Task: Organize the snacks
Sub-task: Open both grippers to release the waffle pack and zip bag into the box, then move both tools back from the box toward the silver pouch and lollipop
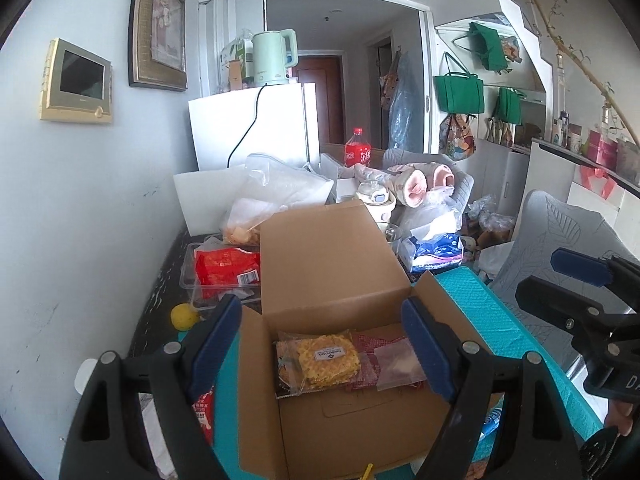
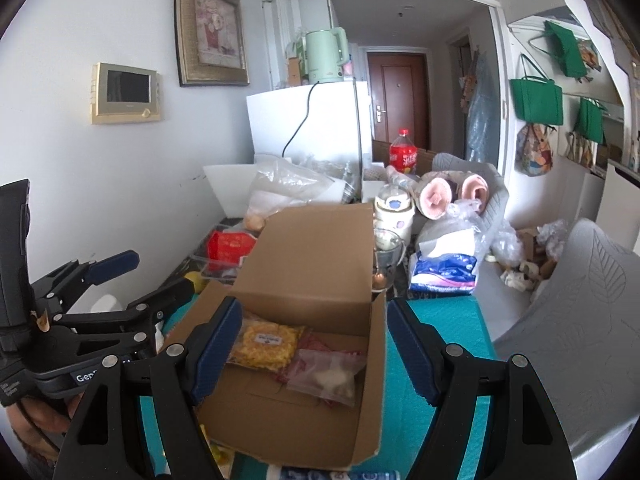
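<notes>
An open cardboard box [image 1: 320, 248] [image 2: 320, 248] stands on a teal mat, its far flap upright. Inside lie a yellow noodle block in a clear wrapper [image 1: 326, 356] [image 2: 266, 344] and a clear bag with a pale snack [image 1: 396, 364] [image 2: 328, 376]. My left gripper [image 1: 322, 344] hovers open above the box with nothing between its blue pads. My right gripper [image 2: 314, 350] is also open and empty, over the box's right side. Each gripper shows in the other's view, the right one [image 1: 560, 280] and the left one [image 2: 140, 276]. A red snack packet [image 1: 226, 268] [image 2: 228, 246] rests in a clear tray left of the box.
A lemon [image 1: 184, 316] lies by the wall. Behind the box are plastic bags, a glass [image 2: 386, 248], a blue tissue pack [image 2: 444, 270], a cola bottle [image 1: 357, 148] and a white fridge [image 1: 256, 124]. A grey chair [image 2: 580, 300] stands right of the teal mat [image 2: 440, 312].
</notes>
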`<action>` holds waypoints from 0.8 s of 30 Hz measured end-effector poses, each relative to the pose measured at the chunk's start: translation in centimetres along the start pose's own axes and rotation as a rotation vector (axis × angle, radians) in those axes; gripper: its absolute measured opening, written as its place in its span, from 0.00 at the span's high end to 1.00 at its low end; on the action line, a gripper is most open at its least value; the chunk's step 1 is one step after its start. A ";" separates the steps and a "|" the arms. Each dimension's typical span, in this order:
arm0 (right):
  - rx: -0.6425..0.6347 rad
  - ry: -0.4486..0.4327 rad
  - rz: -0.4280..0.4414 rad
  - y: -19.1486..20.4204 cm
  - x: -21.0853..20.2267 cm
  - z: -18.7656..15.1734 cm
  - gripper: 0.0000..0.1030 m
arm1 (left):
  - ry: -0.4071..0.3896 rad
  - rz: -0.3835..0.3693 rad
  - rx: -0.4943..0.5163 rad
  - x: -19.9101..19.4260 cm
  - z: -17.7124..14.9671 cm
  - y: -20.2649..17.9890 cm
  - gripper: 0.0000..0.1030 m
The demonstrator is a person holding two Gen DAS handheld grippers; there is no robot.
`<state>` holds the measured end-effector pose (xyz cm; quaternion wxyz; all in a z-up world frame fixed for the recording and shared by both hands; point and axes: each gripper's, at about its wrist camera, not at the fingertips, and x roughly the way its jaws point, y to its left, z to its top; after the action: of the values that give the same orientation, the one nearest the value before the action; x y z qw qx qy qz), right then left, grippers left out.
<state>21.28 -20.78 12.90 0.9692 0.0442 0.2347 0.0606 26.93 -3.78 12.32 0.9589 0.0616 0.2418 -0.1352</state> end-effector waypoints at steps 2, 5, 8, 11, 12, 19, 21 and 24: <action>0.002 -0.005 -0.001 0.2 -1.1 -0.6 0.26 | -0.003 -0.012 -0.005 -1.0 -0.4 0.0 0.20; -0.005 -0.006 -0.011 0.7 -2.7 -1.7 0.26 | -0.006 -0.020 0.005 -2.4 -1.4 -0.1 0.20; -0.002 -0.013 -0.018 1.0 -4.2 -3.1 0.23 | 0.002 -0.011 0.010 -3.6 -2.4 -0.2 0.20; 0.007 -0.010 -0.018 1.4 -5.7 -4.7 0.23 | 0.009 -0.017 0.002 -4.6 -3.8 -0.2 0.20; 0.009 -0.005 -0.020 1.6 -6.0 -5.1 0.23 | 0.016 -0.025 -0.001 -4.9 -4.2 -0.1 0.20; 0.018 0.052 -0.030 2.8 -6.8 -8.3 0.23 | 0.065 -0.073 -0.019 -5.9 -7.2 0.4 0.20; 0.026 0.071 -0.023 3.1 -6.9 -9.3 0.23 | 0.078 -0.073 -0.022 -6.2 -8.2 0.5 0.20; 0.029 0.090 -0.016 3.5 -7.1 -10.8 0.23 | 0.089 -0.078 -0.037 -6.6 -9.5 0.8 0.20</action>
<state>9.74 -17.72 6.91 0.9573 0.0539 0.2793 0.0515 17.32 0.23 7.22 0.9422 0.0402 0.2890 -0.1649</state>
